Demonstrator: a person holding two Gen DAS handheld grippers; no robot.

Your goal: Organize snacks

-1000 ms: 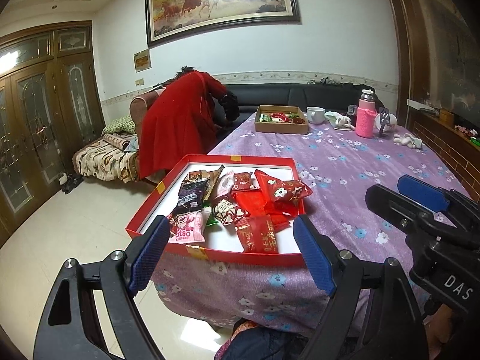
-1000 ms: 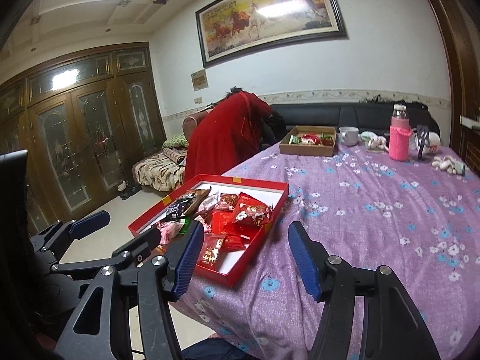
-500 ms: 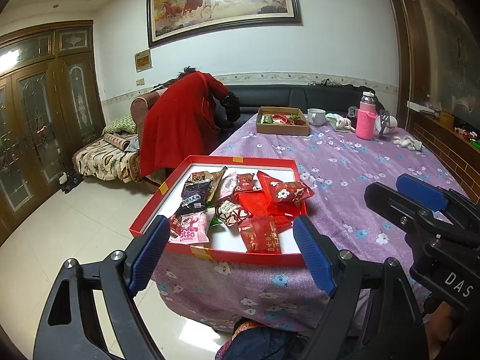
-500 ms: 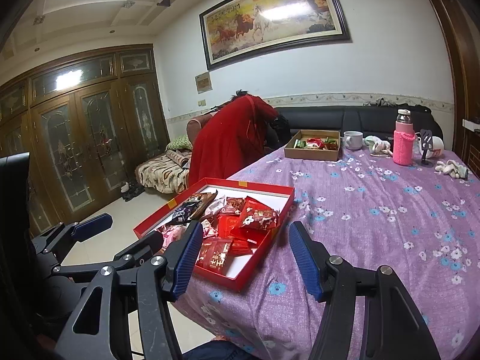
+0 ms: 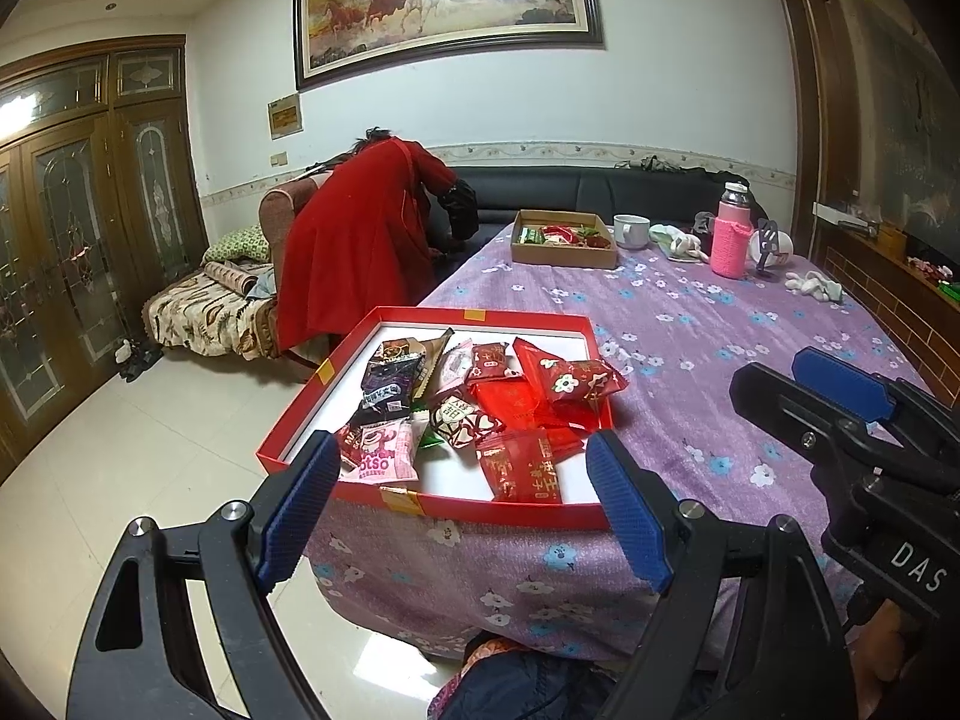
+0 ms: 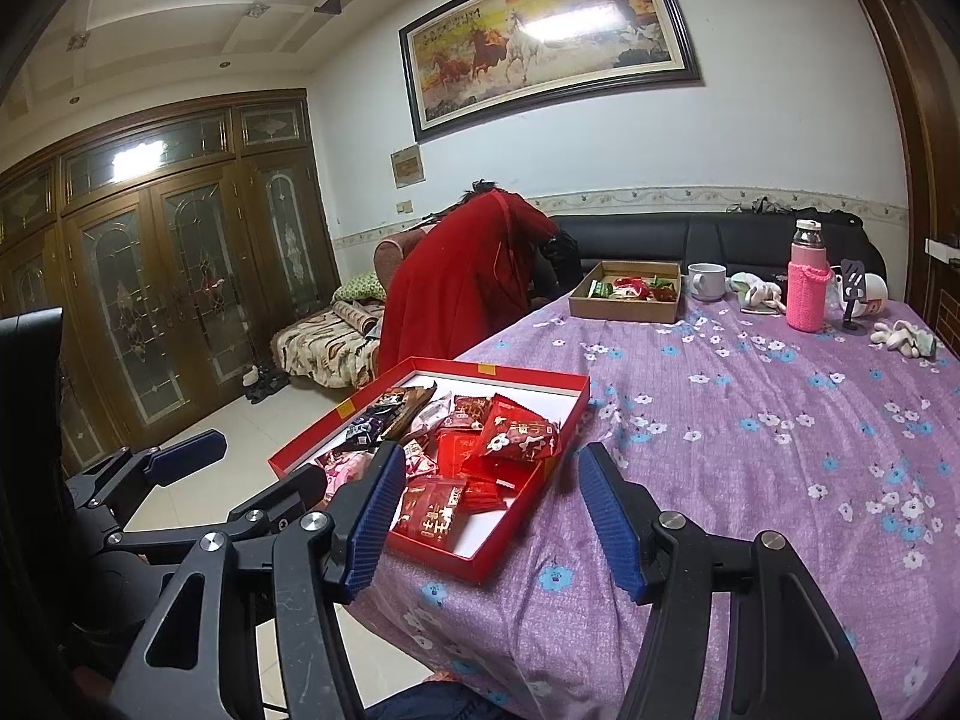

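A red shallow box [image 5: 480, 317] [image 6: 528, 381] sits at the near left corner of the purple flowered table [image 5: 708, 324] [image 6: 780, 420], holding several snack packets: red ones [image 5: 570, 375] [image 6: 516, 435], a pink one [image 5: 381, 459] and a dark one [image 5: 390, 381]. A brown cardboard box [image 5: 564, 255] [image 6: 624, 307] with more snacks stands at the far end. My left gripper [image 5: 459, 507] is open and empty, in front of the red box's near edge. My right gripper [image 6: 492, 516] is open and empty, just short of the table's near corner, and shows at the right of the left wrist view [image 5: 840, 396].
At the far end stand a white mug [image 5: 630, 231] [image 6: 707, 281], a pink-sleeved bottle [image 5: 733, 237] [image 6: 807, 282] and small white cloth items [image 5: 813, 285]. A person in a red coat [image 5: 360, 246] [image 6: 462, 282] bends over by the sofa left of the table. Tiled floor lies to the left.
Both grippers have drawn back slightly from the table, so the red box looks a little farther and higher. Both jaws stay open. No snack has moved.
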